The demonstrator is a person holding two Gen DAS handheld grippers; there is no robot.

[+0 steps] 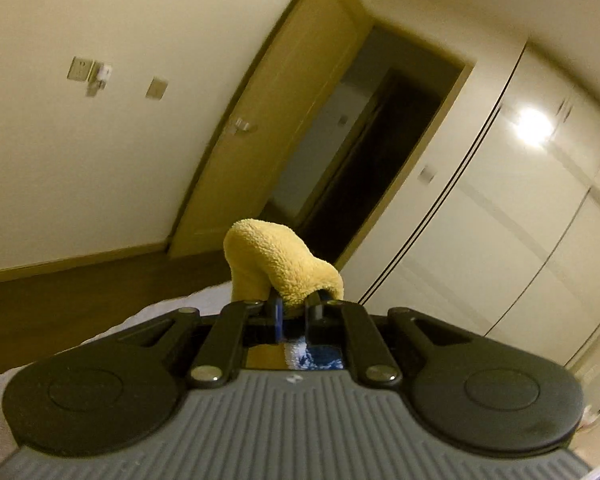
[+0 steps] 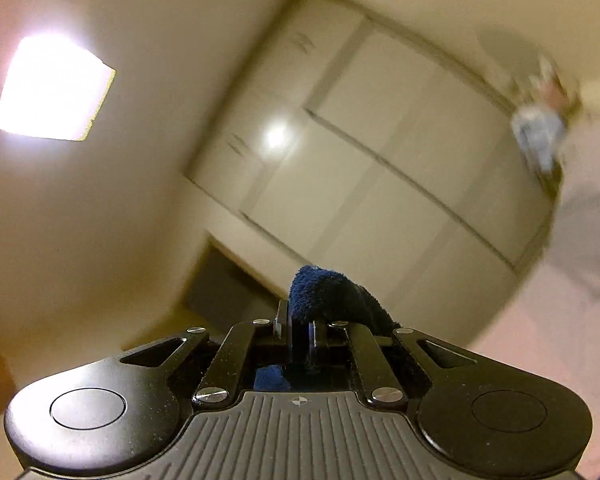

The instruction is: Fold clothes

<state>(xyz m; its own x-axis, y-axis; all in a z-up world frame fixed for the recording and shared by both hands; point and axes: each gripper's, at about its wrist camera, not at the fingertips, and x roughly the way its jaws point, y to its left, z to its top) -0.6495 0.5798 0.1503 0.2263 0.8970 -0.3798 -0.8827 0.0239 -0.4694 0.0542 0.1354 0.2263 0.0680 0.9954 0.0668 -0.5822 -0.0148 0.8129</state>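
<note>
The white wardrobe [image 2: 380, 160] is smeared by blur, and a pale bundle [image 2: 540, 136] atop it may be clothes. The left gripper [image 1: 293, 312] pinches a fluffy yellow fabric fold [image 1: 276, 264] bulging above its closed jaws. The right gripper [image 2: 300, 330] likewise clamps a navy terry fold [image 2: 324, 292].
</note>
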